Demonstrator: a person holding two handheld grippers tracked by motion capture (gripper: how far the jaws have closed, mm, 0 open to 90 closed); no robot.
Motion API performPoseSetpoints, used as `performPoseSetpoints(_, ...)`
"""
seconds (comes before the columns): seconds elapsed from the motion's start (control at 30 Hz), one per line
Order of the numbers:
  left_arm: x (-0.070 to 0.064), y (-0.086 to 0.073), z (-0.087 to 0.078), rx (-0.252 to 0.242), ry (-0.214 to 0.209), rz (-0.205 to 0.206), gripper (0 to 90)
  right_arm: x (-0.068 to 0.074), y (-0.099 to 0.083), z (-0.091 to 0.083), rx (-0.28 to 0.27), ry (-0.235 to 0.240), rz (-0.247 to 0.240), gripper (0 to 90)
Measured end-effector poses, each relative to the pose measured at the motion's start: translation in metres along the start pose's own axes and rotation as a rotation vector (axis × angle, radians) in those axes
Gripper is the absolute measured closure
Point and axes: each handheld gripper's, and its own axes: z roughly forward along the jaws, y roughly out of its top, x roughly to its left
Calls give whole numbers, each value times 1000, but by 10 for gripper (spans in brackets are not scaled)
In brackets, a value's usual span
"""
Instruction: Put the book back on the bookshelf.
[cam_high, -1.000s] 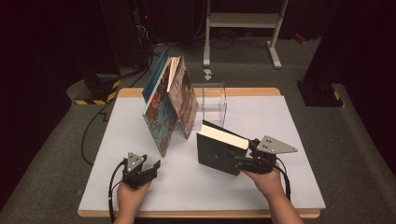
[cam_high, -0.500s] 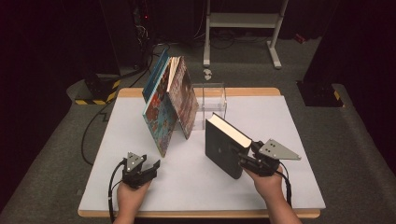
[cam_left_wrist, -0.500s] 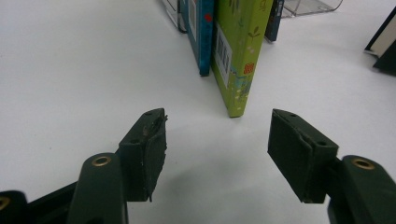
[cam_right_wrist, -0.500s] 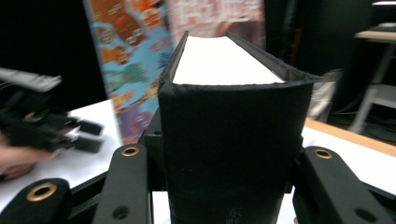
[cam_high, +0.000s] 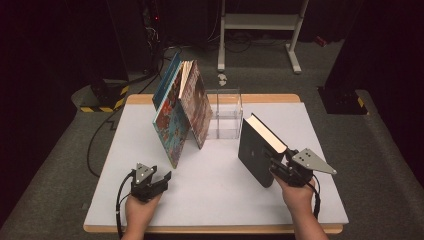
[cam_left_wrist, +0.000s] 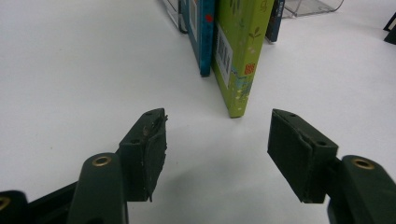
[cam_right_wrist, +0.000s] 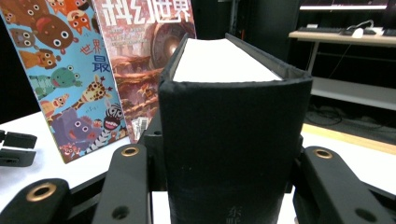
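A thick black hardback book (cam_high: 258, 149) stands upright on the white table (cam_high: 215, 205) at the right. My right gripper (cam_high: 280, 169) is shut on its spine end, which shows close up as the black book (cam_right_wrist: 229, 140) between the jaws. Several colourful books (cam_high: 180, 110) lean together at the back left against a clear acrylic holder (cam_high: 226, 114). In the right gripper view their covers, a cartoon-animal book (cam_right_wrist: 65, 79) and a red-brown book (cam_right_wrist: 149, 51), stand behind. My left gripper (cam_high: 159, 181) rests open near the front left; its jaws (cam_left_wrist: 219, 154) point at a green book (cam_left_wrist: 236, 56).
A white metal stand (cam_high: 260, 30) and dark equipment stand on the floor beyond the table. A yellow-black striped base (cam_high: 100, 100) sits off the back left corner. Bare white table lies between the two grippers.
The right gripper has tipped the black book up from lying tilted to standing upright and shifted it slightly right. The left gripper has stayed in place, open.
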Motion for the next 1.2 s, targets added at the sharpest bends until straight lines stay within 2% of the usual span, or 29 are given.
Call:
performPoseSetpoints(0.17, 0, 0, 0, -1, -2, -1, 374, 1, -3, -3, 1, 7, 1, 522)
performPoseSetpoints(0.3, 0, 0, 0, 0, -3, 1, 374, 1, -1, -4, 27, 15, 8, 497)
performPoseSetpoints(0.53, 0, 0, 0, -2, -6, -1, 372, -2, 0, -1, 60, 19, 71, 410)
performPoseSetpoints(0.6, 0, 0, 0, 1, -7, 4, 372, -4, 1, 0, 62, 28, 76, 417)
performPoseSetpoints(0.7, 0, 0, 0, 3, -7, 4, 372, -4, 4, 2, 34, 28, 63, 422)
performPoseSetpoints(0.8, 0, 0, 0, 3, -8, 5, 372, -2, 9, 5, 31, 26, 54, 428)
performPoseSetpoints(1.0, 0, 0, -1, 7, -11, 10, 373, -1, 18, 9, 71, 19, 50, 498)
performPoseSetpoints(1.1, 0, 0, 0, 12, -12, 14, 374, 0, 19, 8, 81, 14, 13, 527)
performPoseSetpoints(1.2, 0, 0, 0, 15, -14, 6, 376, 5, 21, 9, 88, -3, -1, 536)
